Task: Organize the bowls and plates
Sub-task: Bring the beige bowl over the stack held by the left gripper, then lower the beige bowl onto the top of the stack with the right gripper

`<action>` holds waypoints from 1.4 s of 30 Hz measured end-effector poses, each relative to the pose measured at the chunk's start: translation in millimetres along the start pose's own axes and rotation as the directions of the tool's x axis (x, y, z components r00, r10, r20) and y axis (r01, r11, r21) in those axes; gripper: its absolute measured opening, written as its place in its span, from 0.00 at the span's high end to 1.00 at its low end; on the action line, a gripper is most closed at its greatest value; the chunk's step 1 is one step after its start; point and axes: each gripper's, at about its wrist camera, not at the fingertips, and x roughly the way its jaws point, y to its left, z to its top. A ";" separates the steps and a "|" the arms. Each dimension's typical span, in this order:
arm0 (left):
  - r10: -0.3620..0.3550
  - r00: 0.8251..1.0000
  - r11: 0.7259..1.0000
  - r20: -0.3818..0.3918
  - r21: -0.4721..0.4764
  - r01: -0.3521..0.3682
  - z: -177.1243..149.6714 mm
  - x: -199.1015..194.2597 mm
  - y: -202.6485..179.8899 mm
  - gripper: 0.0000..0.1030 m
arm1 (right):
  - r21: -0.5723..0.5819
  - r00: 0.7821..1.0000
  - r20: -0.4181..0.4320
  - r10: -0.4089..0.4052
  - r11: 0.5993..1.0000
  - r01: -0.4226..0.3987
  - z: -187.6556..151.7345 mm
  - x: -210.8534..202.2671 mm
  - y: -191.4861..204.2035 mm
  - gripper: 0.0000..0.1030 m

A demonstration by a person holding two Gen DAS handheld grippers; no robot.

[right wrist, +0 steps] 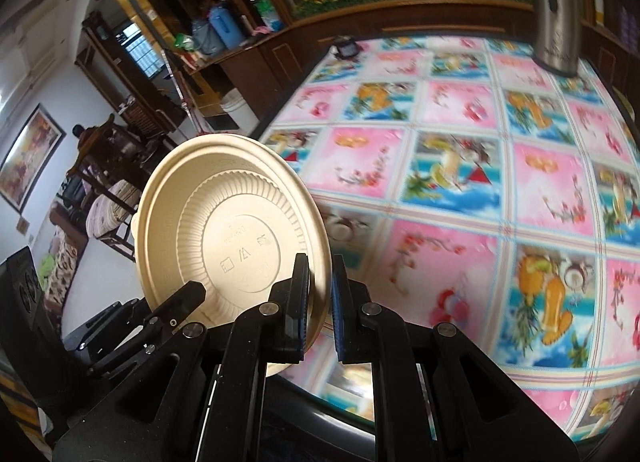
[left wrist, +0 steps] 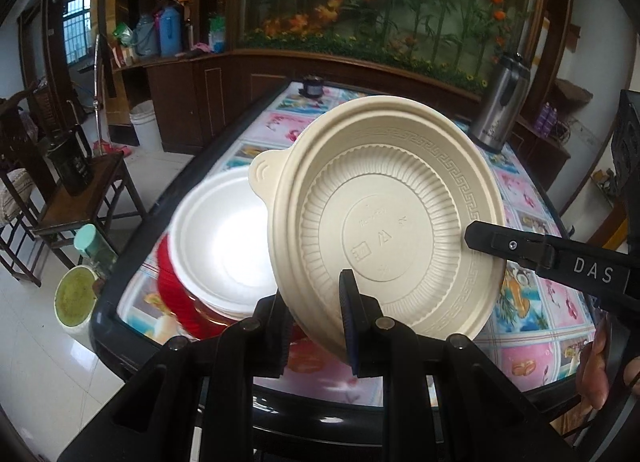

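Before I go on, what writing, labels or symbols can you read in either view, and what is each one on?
"DAS": white letters on the right hand-held gripper, along its black finger.
Embossed symbols and small characters on the underside of the round beige plastic plate: a square and a triangle show, the text is too small to read.
Light print on the steel thermos jug: blurred, unreadable.
Nothing else legible.

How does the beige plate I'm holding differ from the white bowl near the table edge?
The beige plate is tilted in the air, gripped at its rim; the white bowl sits upright on a red-sided stack. The plate has ribbing, a key-pattern border and a tab; the bowl looks plain. Both are round.
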 end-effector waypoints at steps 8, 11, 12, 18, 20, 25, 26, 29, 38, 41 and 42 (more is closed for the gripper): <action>0.048 0.999 0.998 0.009 -0.041 -0.047 22.5 8.5 39.2 0.80 | -0.075 1.000 -0.006 0.015 0.997 -0.015 30.5 23.8 46.9 0.90; 0.065 0.998 0.997 -0.026 -0.039 -0.066 35.6 18.3 53.6 0.80 | -0.088 0.999 -0.024 0.021 0.996 -0.023 43.9 39.3 60.1 0.90; 0.068 0.996 0.997 -0.049 -0.037 -0.070 42.5 23.8 60.1 0.80 | -0.091 0.999 -0.037 0.022 0.995 -0.025 50.3 47.8 65.4 0.90; 0.054 0.982 0.998 -0.183 -0.009 -0.056 53.8 45.4 75.5 0.79 | -0.090 0.993 -0.114 0.035 0.995 -0.045 66.3 83.0 74.2 0.89; 0.047 0.971 0.999 -0.235 0.010 -0.046 51.5 53.9 74.0 0.78 | -0.087 0.990 -0.136 0.029 0.995 -0.041 66.5 90.9 73.1 0.89; 0.018 0.945 1.000 -0.326 0.010 -0.015 40.5 72.6 81.1 0.77 | -0.092 0.982 -0.189 0.012 0.995 -0.030 58.6 105.0 67.4 0.89; 0.013 0.940 1.000 -0.340 0.007 -0.011 39.0 75.6 82.2 0.77 | -0.095 0.980 -0.198 0.006 0.995 -0.026 56.5 107.7 66.6 0.89; 0.008 0.932 1.000 -0.362 0.012 -0.004 32.2 81.1 80.5 0.75 | -0.101 0.973 -0.232 -0.011 0.995 -0.013 50.3 118.6 61.6 0.89; -0.006 0.924 0.999 -0.384 0.038 0.022 38.1 68.3 74.9 0.73 | -0.145 0.977 -0.212 -0.033 0.989 0.002 50.4 111.2 65.7 0.89; -0.009 0.920 0.998 -0.391 0.061 0.036 37.4 65.9 70.2 0.71 | -0.169 0.976 -0.214 -0.043 0.986 0.007 50.2 104.9 68.4 0.88; -0.012 0.917 0.997 -0.399 0.062 0.040 36.7 66.8 69.9 0.71 | -0.179 0.974 -0.222 -0.052 0.984 0.012 49.2 103.5 69.6 0.88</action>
